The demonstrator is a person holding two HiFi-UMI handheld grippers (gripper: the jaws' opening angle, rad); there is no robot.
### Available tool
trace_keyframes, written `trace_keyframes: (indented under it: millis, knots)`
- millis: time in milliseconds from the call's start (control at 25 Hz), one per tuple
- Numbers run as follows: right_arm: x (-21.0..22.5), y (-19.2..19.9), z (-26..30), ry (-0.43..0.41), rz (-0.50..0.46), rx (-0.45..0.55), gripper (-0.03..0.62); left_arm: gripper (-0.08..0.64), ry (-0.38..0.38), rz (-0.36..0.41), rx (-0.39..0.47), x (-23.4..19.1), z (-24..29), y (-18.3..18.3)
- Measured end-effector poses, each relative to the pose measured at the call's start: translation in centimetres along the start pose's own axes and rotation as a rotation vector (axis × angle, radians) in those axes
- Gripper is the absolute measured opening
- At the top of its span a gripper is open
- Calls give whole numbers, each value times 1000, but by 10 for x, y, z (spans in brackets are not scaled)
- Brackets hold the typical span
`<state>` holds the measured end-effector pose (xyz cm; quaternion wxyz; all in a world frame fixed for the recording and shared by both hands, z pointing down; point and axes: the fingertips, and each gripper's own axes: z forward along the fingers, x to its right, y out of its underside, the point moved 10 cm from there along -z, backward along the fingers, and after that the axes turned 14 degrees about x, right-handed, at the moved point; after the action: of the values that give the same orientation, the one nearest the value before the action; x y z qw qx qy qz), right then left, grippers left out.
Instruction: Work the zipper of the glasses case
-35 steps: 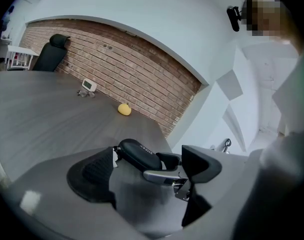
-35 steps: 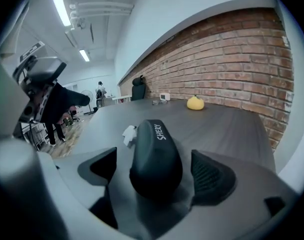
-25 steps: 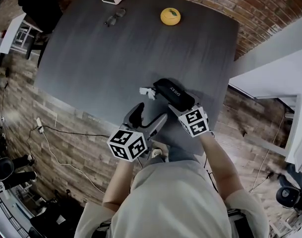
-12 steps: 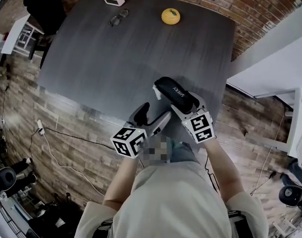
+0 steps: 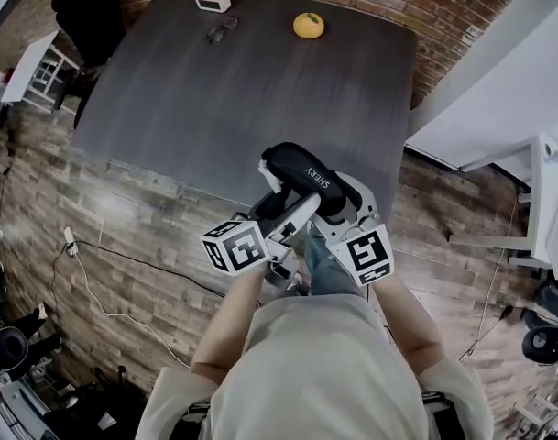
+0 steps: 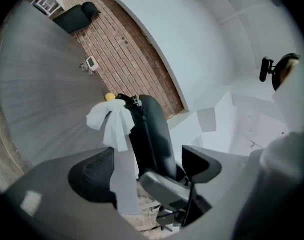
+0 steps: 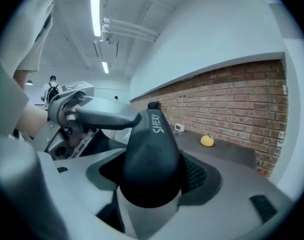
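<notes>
grips glasses case (image 5: 304, 177) firmly in right gripper (image 5: 338, 202), raised above table's (image 5: 214, 90) near edge. holds left gripper (image 5: 284, 211) wide open, empty, just left. white cloth (image 5: 271, 174) at case's left side.

Prob. an office or lab, view's distorted: brick wall (image 5: 443, 7), big grey table (image 5: 214, 99), wood-plank floor (image 5: 123, 209), ceiling strip lights (image 7: 96, 14), white partitions (image 5: 498, 90).

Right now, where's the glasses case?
Head view, centre: glasses case clamped in the right gripper over the table's near edge, left gripper open beside it.
</notes>
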<state>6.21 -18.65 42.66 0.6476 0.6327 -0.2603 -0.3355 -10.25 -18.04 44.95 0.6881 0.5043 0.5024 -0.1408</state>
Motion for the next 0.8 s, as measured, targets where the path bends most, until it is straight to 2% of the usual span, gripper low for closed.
trace_keyframes:
  millis: [280, 400, 560, 600, 800]
  knots:
    - [-74, -22, -31, -37, -73, 60, 314, 416, 79, 3, 33, 33, -37, -1]
    - [-93, -24, -44, -21, -80, 87, 316, 348, 99, 7, 46, 45, -50, 2]
    - [-111, -26, -58, -10, -88, 103, 327, 317, 117, 36, 20, 55, -65, 8]
    - [-114, -26, -62, -24, -84, 106, 327, 285, 116, 51, 15, 57, -69, 8]
    - [-109, -23, -96, -96, -6, 95, 347, 276, 155, 127, -35, 59, -81, 1]
